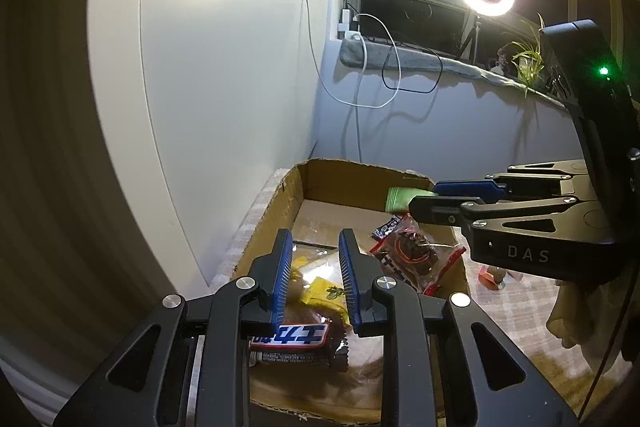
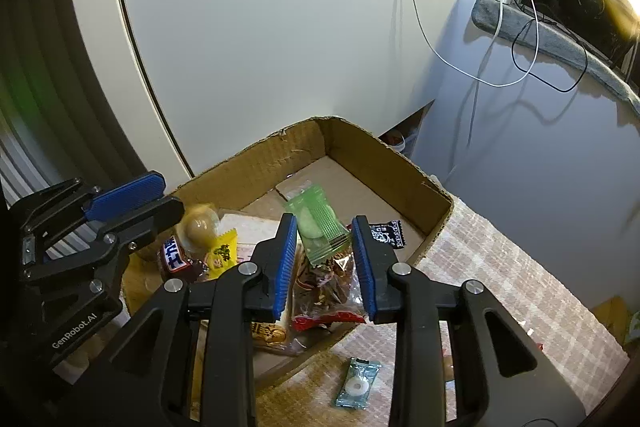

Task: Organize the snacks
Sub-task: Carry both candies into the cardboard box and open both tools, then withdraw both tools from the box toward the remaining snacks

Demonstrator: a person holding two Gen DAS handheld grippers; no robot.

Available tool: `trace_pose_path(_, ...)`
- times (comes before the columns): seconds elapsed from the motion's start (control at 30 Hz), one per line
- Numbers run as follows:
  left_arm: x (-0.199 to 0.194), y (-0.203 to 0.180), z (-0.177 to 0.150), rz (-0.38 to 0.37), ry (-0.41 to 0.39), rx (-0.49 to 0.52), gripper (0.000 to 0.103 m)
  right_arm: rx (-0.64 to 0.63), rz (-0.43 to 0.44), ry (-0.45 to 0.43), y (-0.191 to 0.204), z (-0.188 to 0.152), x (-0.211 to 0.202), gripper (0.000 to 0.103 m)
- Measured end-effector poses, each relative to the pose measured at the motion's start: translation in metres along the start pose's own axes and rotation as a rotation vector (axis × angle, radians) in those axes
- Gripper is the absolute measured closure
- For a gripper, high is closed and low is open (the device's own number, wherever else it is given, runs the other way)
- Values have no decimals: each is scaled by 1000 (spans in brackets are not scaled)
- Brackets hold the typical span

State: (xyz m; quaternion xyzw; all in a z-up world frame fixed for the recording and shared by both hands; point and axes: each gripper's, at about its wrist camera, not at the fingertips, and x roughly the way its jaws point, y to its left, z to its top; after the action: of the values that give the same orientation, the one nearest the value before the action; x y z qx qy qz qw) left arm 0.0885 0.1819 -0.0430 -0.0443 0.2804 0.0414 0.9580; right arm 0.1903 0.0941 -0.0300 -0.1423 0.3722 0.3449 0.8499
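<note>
Snacks (image 2: 320,259) lie in a cardboard box (image 2: 400,167) beneath both tongs. Left tongs (image 1: 314,275) and right tongs (image 2: 324,255) gape, holding nothing. Only the right view shows a mint (image 2: 356,385) outside the box, below its fingers.

The left gripper (image 1: 314,277) and the right gripper (image 2: 326,263) both point forward and downward, side by side, jaws spread apart, gripping nothing.
</note>
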Motion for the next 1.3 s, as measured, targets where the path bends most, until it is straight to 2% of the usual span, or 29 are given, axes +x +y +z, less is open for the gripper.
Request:
trace_pose_path(0.1, 1, -1, 0, 5, 0, 3, 74, 4, -7, -4, -2, 0, 0, 63)
trace_pose_path(0.17, 1, -1, 0, 10, -7, 2, 63, 7, -16, -11, -4, 0, -1, 54)
trace_pose_path(0.3, 0, -1, 2, 17, -18, 0, 60, 10, -48, -28, -7, -1, -4, 36)
trace_pose_path(0.37, 1, -1, 2, 18, -15, 3, 60, 13, -58, -36, -9, -1, -7, 31)
trace_pose_path(0.87, -3, -14, 6, 9, -37, 17, 60, 50, -89, -61, -33, -11, -33, 31)
trace_pose_path(1.3, -2, -43, 9, -43, -36, 56, 60, 126, -155, -59, -83, -37, -63, 31)
